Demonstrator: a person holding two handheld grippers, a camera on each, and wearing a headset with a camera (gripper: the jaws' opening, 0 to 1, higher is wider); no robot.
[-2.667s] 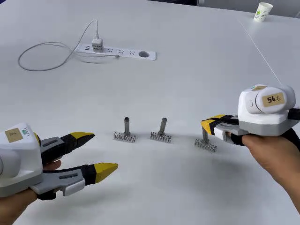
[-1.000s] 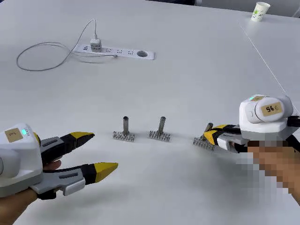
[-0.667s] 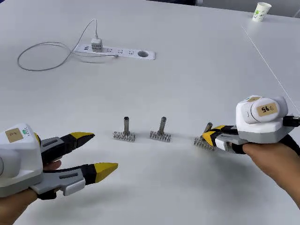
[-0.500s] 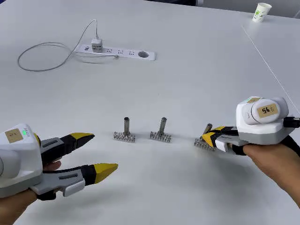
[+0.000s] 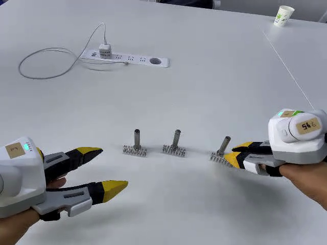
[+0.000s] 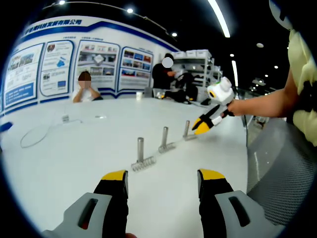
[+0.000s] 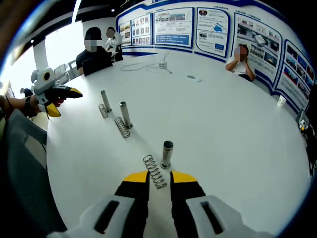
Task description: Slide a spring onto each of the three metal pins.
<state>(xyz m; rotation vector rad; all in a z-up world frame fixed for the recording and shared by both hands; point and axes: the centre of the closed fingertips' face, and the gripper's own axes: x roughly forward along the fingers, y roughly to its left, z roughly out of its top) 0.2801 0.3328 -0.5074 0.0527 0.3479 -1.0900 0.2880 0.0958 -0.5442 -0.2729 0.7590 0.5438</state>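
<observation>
Three metal pins stand in a row on the white table: left [image 5: 137, 138], middle [image 5: 176, 138], right [image 5: 225, 144]. A spring lies flat at each foot: left [image 5: 134, 150], middle [image 5: 173, 150], right [image 5: 218, 157]. My right gripper [image 5: 231, 154] sits low at the right spring's end, jaws a narrow gap apart. In the right gripper view that spring [image 7: 154, 171] runs into the gap of the gripper [image 7: 159, 174], untouched by either jaw, beside its pin [image 7: 167, 153]. My left gripper [image 5: 108, 167] is wide open and holds nothing, short of the left pin [image 6: 140, 148].
A white power strip [image 5: 125, 57] with a charger and looped cable [image 5: 46, 56] lies at the back left. A paper cup [image 5: 282, 14] stands at the far right corner. People sit along the table's far side [image 7: 99, 49].
My right gripper has dropped from pin height to the table and drawn back to the right, uncovering the right pin. The springs, pins and left gripper have not moved.
</observation>
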